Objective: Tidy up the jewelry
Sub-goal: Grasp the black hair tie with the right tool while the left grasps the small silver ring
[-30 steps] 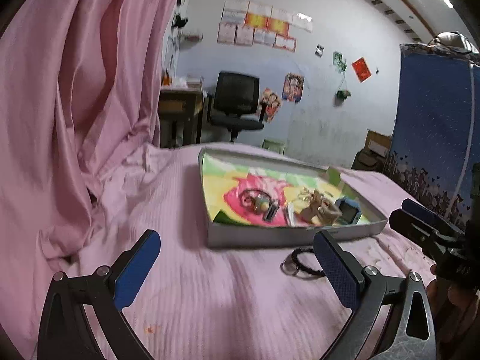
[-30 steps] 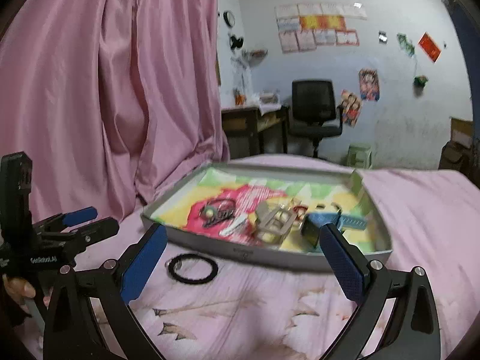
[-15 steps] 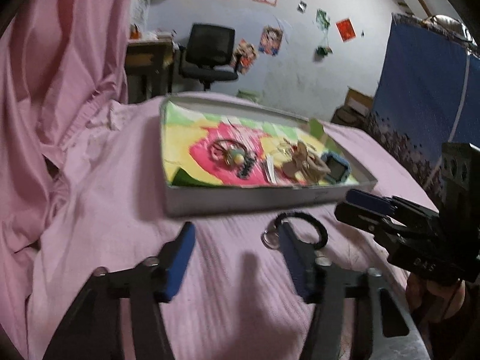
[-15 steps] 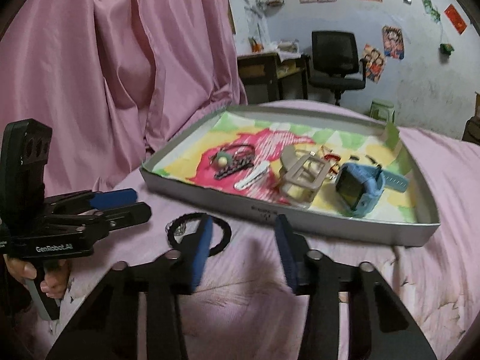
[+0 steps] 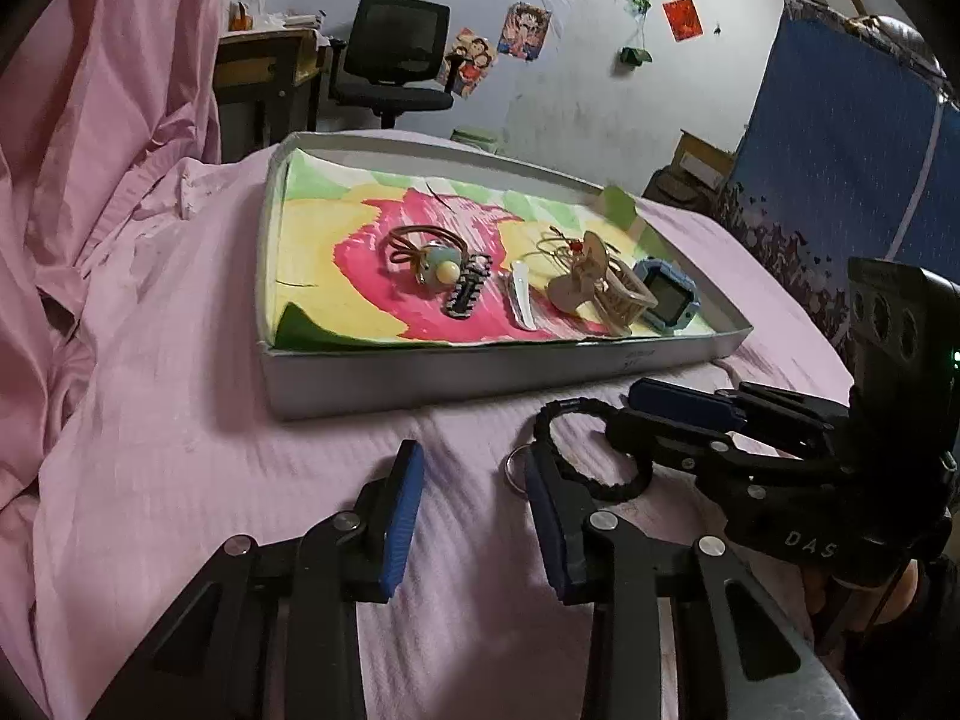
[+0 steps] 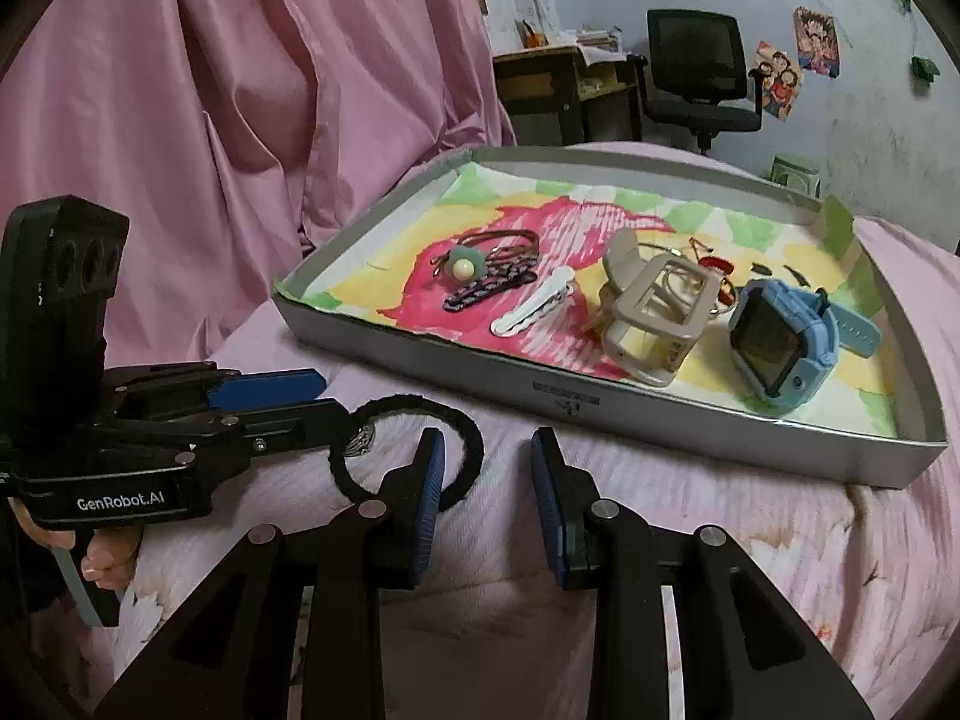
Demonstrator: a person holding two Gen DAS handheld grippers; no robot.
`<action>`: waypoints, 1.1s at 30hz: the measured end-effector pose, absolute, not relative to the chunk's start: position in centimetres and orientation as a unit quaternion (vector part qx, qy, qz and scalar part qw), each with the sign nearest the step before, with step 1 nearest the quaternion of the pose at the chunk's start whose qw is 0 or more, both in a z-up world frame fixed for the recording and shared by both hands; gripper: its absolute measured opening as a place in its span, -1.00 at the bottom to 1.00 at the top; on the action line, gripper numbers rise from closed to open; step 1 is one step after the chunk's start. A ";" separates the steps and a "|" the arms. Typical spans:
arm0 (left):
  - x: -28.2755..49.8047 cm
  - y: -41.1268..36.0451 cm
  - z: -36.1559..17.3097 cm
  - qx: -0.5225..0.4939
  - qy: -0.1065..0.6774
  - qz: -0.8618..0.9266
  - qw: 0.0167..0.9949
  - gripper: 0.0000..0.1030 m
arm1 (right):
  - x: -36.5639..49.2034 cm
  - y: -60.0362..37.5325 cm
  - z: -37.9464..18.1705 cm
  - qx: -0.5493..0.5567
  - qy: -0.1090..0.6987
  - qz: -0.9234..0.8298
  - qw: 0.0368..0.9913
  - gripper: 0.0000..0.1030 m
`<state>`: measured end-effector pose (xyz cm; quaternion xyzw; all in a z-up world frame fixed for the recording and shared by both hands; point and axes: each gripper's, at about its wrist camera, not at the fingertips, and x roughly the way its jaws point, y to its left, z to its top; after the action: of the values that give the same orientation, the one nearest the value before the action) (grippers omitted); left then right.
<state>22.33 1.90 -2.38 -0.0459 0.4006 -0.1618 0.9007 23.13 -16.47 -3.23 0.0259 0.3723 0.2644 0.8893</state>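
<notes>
From the left wrist camera, the left gripper has its jaws partly apart with nothing between them, its right finger lying just at the near-left edge of the black braided bracelet on the pink bedspread; a small metal ring sits at that same edge. This view alone shows the right gripper from the side, reaching over the bracelet's far side, and there I cannot tell how far its jaws are parted. The right wrist camera settles it: the right gripper is narrowly open and empty, its left finger over the bracelet's near rim. Here the left gripper comes in from the left beside the loop. Only this view shows the blue watch clearly, in the tray beside the beige claw clip.
</notes>
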 end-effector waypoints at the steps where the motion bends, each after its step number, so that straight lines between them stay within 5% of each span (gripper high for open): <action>1: 22.4 1.8 -2.4 -0.043 0.404 -0.164 0.899 -0.39 | 23.2 -16.4 -3.3 0.026 0.376 0.266 0.887 -0.48; 7: 22.7 1.4 -2.7 -0.030 0.419 -0.175 0.890 -0.54 | 24.0 -16.0 -3.8 0.029 0.398 0.273 0.875 -0.57; 12: 22.5 1.0 -2.9 -0.021 0.422 -0.194 0.885 -0.77 | 24.0 -16.0 -4.1 0.030 0.402 0.274 0.873 -0.89; 33: 20.9 1.4 -2.7 -0.034 0.386 -0.195 0.901 -0.89 | 22.4 -17.9 -3.2 0.056 0.354 0.248 0.900 -0.90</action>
<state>20.94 1.36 -2.72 -0.0344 0.3863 -0.1948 0.9009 22.35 -17.94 -3.16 0.0557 0.3538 0.2484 0.9000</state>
